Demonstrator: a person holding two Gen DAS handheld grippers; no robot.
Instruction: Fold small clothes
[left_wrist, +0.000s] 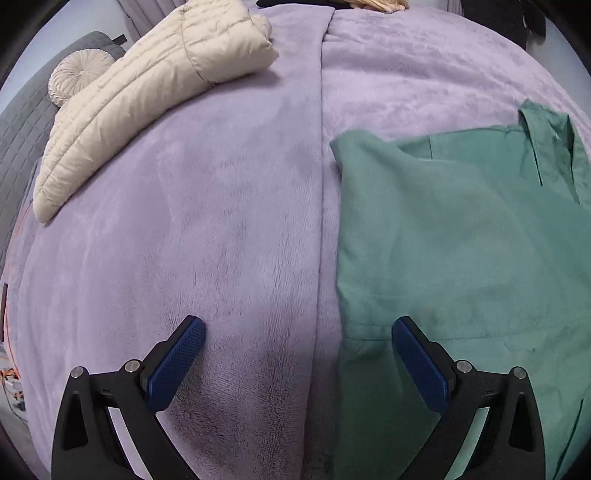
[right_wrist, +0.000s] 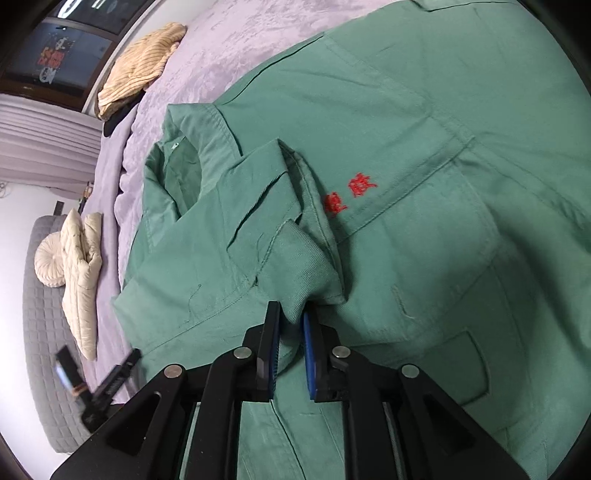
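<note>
Green cotton, a work jacket (right_wrist: 424, 155), lies flat on the lilac bed blanket (left_wrist: 221, 221). The right tool (right_wrist: 291, 332) pinches its sleeve cuff (right_wrist: 299, 273), already drawn across the chest just beside the red embroidery (right_wrist: 349, 195). The left tool (left_wrist: 297, 354) hangs spread at the jacket's folded side edge, one finger over the cloth, gripping nothing.

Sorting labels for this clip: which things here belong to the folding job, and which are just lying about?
In the job:
green jacket
its cuff, pinched by the right gripper
left gripper, open beside the jacket

Lying about:
beige puffer jacket
round cushion
corduroy garment
purple blanket
</note>
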